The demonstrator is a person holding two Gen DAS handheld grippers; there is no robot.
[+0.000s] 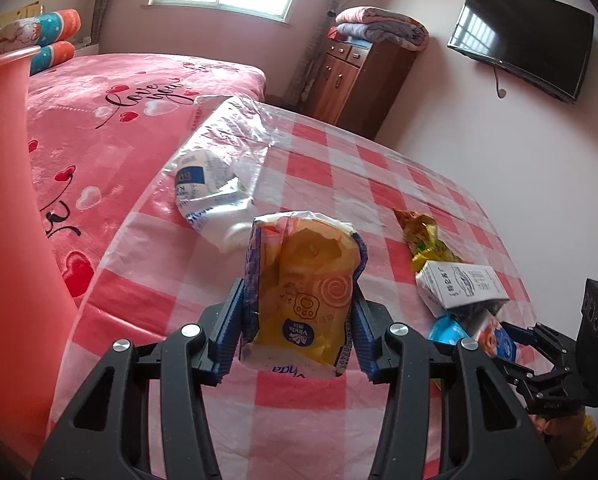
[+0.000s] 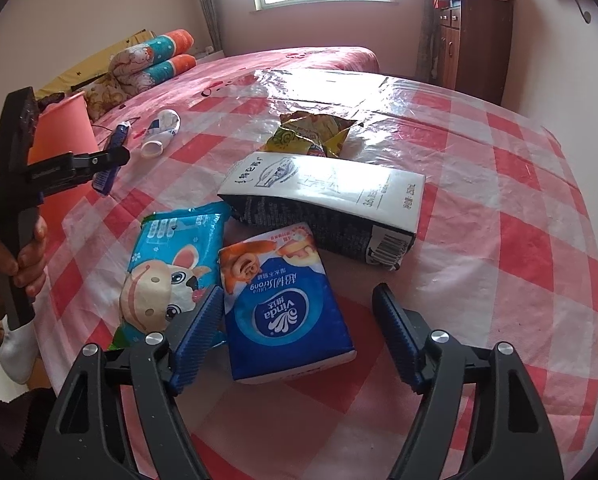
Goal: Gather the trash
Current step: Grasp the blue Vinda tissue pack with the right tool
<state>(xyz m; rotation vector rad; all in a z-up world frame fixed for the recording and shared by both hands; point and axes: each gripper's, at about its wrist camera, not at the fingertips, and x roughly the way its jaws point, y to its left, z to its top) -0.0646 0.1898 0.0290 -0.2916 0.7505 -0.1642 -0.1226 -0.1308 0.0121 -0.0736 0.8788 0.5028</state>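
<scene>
Two grippers at work. Left gripper (image 1: 299,332): fingers pinching a yellow Vinda wrapper (image 1: 303,288), lifted clear of the checked tabletop (image 1: 379,184), with the pink bin (image 1: 7,200) off its left edge. Right gripper (image 2: 299,336): fingers spread either side of a blue Vinda tissue pack (image 2: 287,316) lying on the tabletop near its front edge, not pressing it. Beside it lie a blue wipes packet (image 2: 175,256) and a white box (image 2: 327,196).

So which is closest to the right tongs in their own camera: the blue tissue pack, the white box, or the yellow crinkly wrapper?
1. Blue plastic tissue pack, between the tongs.
2. White cardboard box, behind it.
3. Yellow crinkly foil wrapper, farthest back.
</scene>
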